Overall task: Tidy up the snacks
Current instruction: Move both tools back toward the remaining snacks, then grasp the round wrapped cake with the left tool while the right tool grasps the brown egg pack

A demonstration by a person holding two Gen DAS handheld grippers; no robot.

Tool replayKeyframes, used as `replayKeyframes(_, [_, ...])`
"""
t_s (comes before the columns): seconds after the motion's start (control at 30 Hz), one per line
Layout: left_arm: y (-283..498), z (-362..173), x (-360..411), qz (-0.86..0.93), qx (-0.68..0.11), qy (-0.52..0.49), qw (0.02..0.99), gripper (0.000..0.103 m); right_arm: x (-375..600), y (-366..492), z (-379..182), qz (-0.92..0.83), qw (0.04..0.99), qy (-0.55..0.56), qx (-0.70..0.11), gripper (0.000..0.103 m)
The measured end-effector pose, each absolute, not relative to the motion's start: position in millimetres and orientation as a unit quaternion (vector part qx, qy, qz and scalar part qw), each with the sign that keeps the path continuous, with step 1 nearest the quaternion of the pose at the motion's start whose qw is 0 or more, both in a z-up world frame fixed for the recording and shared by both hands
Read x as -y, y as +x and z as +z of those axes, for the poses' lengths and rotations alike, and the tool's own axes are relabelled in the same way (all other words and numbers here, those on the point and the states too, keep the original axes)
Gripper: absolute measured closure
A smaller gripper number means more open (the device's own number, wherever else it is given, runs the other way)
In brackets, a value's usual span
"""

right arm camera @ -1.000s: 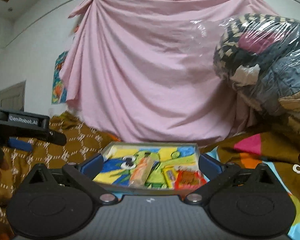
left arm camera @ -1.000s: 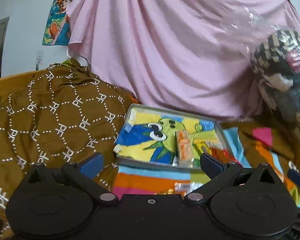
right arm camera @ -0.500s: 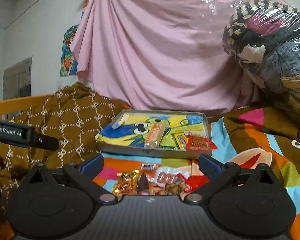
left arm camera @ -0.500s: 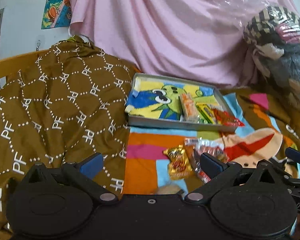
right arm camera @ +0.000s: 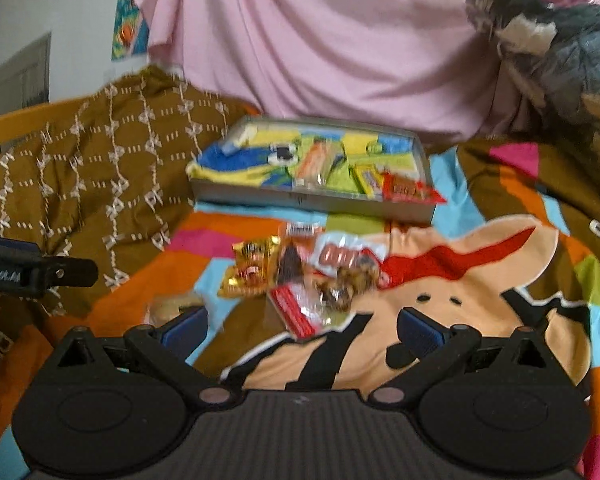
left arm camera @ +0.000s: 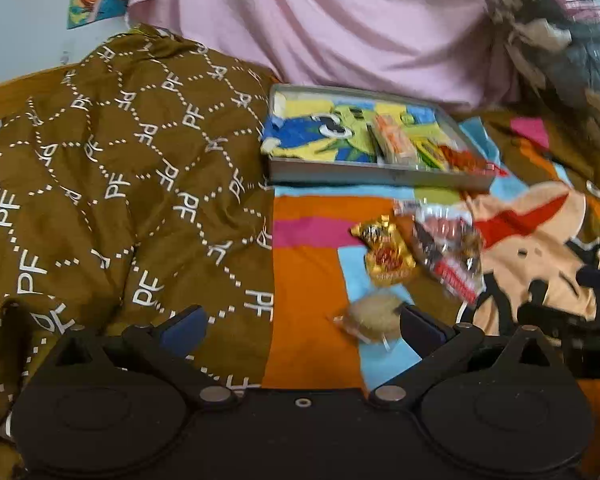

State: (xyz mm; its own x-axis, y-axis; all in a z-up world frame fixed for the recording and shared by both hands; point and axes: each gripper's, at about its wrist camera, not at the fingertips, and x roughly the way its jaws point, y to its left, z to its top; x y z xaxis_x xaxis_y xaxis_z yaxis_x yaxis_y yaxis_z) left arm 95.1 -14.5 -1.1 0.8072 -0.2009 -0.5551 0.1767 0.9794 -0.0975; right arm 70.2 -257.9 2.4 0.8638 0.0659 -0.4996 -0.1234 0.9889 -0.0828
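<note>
**Snacks loose on the blanket, grippers empty**

Snacks lie in a small cluster on the colourful blanket: a gold packet, a red-and-white packet touching it at 3 o'clock, and a round biscuit nearer the camera. At 12 o'clock from the cluster sits the grey tray, already holding several packets. The left gripper hovers with jaws spread and nothing between them, the biscuit just beside its right finger. The right gripper is likewise spread and empty.
</note>
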Motion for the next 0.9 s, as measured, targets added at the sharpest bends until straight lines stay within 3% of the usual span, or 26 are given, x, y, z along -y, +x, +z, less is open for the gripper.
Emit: replayKeyframes(0.9, [138.5,-19.0,63.9,-0.186,-0.351,0.061,0.916,0.001,277.1,109.0,-9.9,0.082,0.928,0.013,-0.364,0.0])
